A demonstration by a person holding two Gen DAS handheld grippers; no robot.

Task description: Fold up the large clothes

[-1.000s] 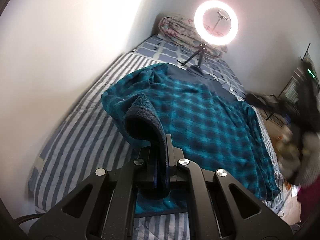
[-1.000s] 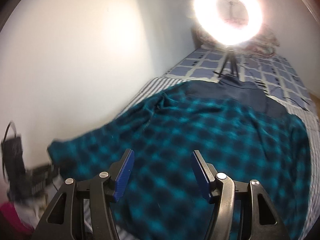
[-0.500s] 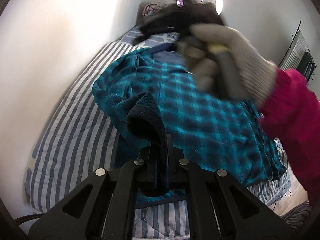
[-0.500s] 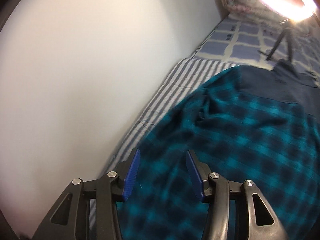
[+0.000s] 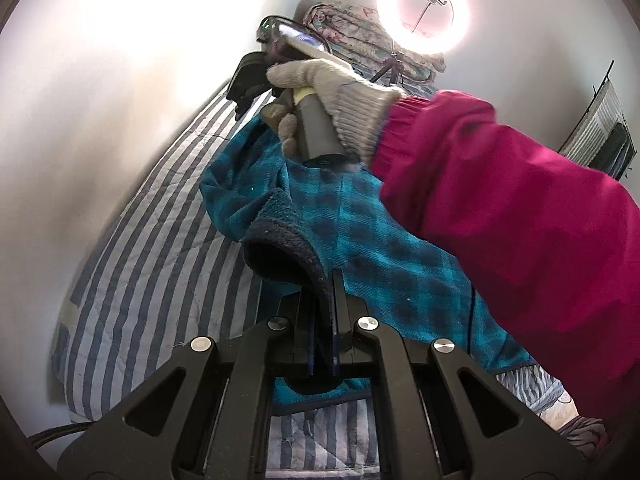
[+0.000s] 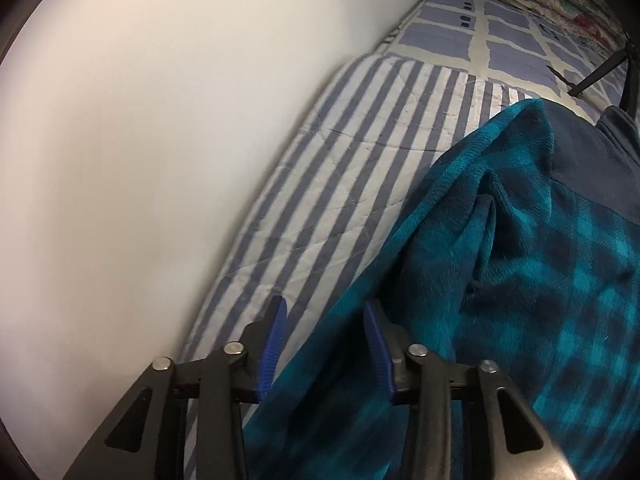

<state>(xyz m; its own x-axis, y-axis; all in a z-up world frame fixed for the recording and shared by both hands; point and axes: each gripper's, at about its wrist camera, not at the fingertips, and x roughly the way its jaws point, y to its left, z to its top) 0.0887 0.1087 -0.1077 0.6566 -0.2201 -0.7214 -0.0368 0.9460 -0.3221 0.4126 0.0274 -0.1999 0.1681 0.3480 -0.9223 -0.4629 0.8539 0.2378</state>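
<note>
A large teal and navy plaid fleece jacket (image 5: pixel 384 252) lies spread on the striped bed (image 5: pixel 152 264). My left gripper (image 5: pixel 322 312) is shut on the jacket's dark cuff (image 5: pixel 288 256) and holds it lifted above the bed. In the left wrist view a gloved hand (image 5: pixel 328 92) in a magenta sleeve holds the right gripper tool over the jacket's far left side. In the right wrist view my right gripper (image 6: pixel 326 336) is open, its blue pads (image 6: pixel 274 340) straddling the jacket's left edge (image 6: pixel 440 280) near the shoulder.
A white wall (image 6: pixel 140 140) runs close along the bed's left side. A lit ring light (image 5: pixel 424 12) on a tripod stands at the bed's far end, in front of folded floral bedding (image 5: pixel 360 28). A dark rack (image 5: pixel 604 136) stands at the right.
The right hand and gripper swung across from the right to the jacket's far left edge, dropping low near the wall. The left gripper kept its hold on the cuff.
</note>
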